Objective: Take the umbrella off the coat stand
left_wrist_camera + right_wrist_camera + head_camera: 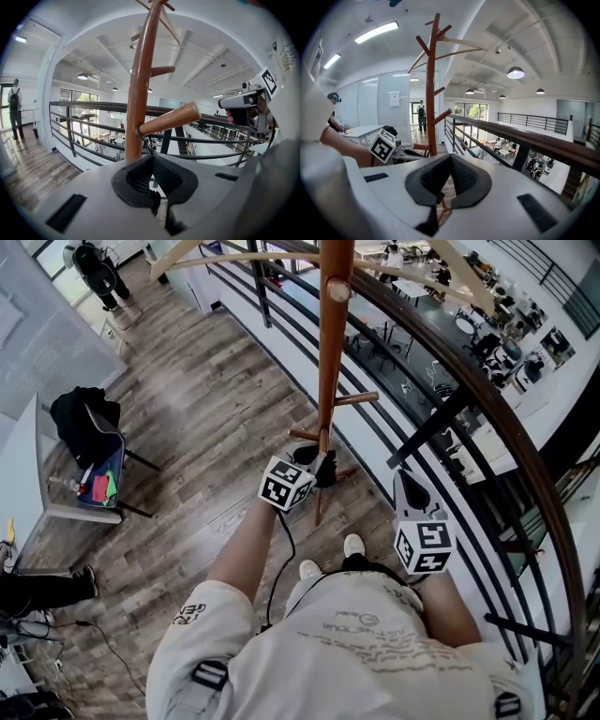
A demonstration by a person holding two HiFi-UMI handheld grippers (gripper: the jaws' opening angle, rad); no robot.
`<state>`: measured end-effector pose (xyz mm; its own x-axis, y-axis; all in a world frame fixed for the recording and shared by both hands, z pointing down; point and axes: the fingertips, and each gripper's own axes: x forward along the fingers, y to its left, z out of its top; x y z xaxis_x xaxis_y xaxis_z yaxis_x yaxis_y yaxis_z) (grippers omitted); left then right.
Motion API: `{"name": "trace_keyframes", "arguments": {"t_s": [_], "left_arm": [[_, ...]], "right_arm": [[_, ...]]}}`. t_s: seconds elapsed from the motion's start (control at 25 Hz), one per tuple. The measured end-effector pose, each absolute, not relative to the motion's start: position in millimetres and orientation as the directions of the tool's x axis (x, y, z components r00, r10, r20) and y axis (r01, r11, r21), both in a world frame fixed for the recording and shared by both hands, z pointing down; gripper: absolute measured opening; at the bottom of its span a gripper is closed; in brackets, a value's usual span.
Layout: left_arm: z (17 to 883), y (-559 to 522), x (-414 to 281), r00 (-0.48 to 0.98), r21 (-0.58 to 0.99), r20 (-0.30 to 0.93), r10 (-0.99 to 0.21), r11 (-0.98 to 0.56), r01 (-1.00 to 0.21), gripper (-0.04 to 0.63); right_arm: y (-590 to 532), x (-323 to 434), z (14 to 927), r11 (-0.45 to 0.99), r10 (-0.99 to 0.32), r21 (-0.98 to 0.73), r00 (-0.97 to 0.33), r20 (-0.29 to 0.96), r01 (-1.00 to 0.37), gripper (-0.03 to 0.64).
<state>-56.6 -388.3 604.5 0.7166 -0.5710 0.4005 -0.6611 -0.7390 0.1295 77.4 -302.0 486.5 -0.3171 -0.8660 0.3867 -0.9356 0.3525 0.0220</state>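
Observation:
The wooden coat stand (330, 352) rises right in front of me, next to the railing. In the left gripper view its pole (140, 84) fills the middle, with a peg (171, 119) pointing right. A thin dark loop (140, 132) circles the base of that peg and runs down into my left gripper (152, 157), which is shut on it. From the head view the left gripper (323, 467) touches the pole low down. My right gripper (405, 476) is shut with nothing in it, a little right of the stand (432, 93). No umbrella body shows clearly.
A curved dark railing (441, 343) runs just behind the stand, with an open atrium below it. A chair with a black bag (89, 427) and a white table (28, 484) stand at the left. A person (422, 115) stands far off. Pale slim rods (234, 257) lean out from the stand's top.

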Motion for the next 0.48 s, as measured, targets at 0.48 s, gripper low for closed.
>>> {"name": "trace_keyframes", "arguments": {"t_s": [0.48], "left_arm": [[561,-362,-54,0.724,0.137,0.327,-0.607,-0.728,-0.672,0.005]], "right_arm": [[-302,69,481,0.387,-0.860,-0.002,-0.361,0.361,-0.922,0.002]]}}
